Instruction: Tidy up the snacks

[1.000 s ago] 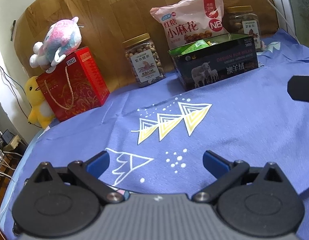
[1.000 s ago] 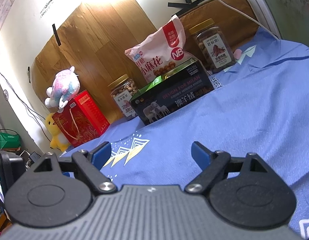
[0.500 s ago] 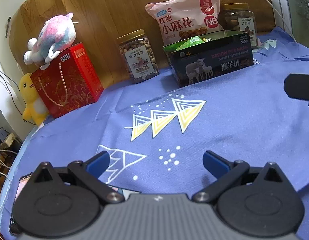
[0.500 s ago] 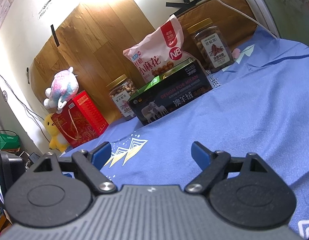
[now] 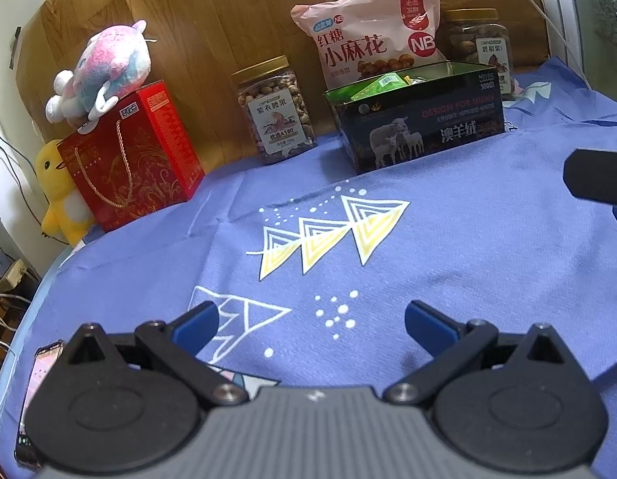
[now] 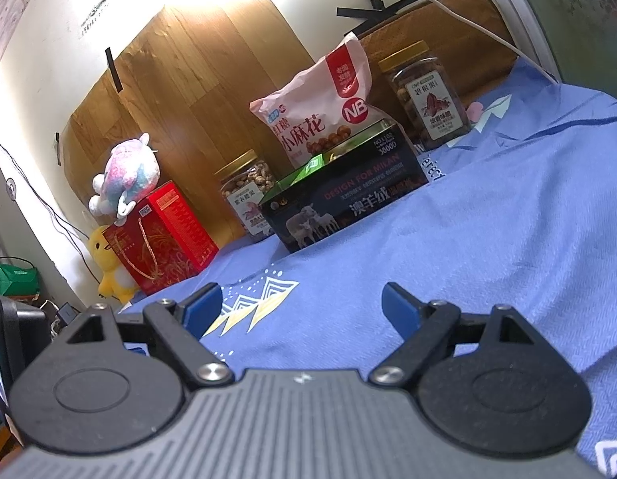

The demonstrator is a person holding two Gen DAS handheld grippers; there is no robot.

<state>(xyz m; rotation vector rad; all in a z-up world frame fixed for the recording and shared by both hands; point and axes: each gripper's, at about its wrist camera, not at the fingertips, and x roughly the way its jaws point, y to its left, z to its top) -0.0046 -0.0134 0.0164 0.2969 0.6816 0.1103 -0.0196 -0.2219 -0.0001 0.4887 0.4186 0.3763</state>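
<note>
left gripper (image 5: 310, 319): fingers spread wide, nothing between them, low over the blue cloth (image 5: 468, 239), bottom centre of the left wrist view.
right gripper (image 6: 300, 305): fingers spread wide, holding nothing, low over the same cloth; its black body also pokes in at the right edge of the left wrist view.
dark tin (image 5: 420, 119): open top, upper centre-right of frame, on the cloth; green packets (image 5: 378, 84) sit inside it.
pink snack bag (image 5: 368, 40): upright directly behind the tin, against the wood panel (image 5: 228, 20).
left nut jar (image 5: 274, 107): just left of the tin, small gap between them.
right nut jar (image 6: 428, 95): behind the tin's right end, near the cloth's far edge.
red gift box (image 5: 129, 155): upper left, plush toy (image 5: 105, 68) on top, yellow duck toy (image 5: 61, 195) touching its left side.
phone (image 5: 37, 391): lower left, at the cloth's left edge.
open room: wide bare cloth between both grippers and the tin; items line the back edge only.
</note>
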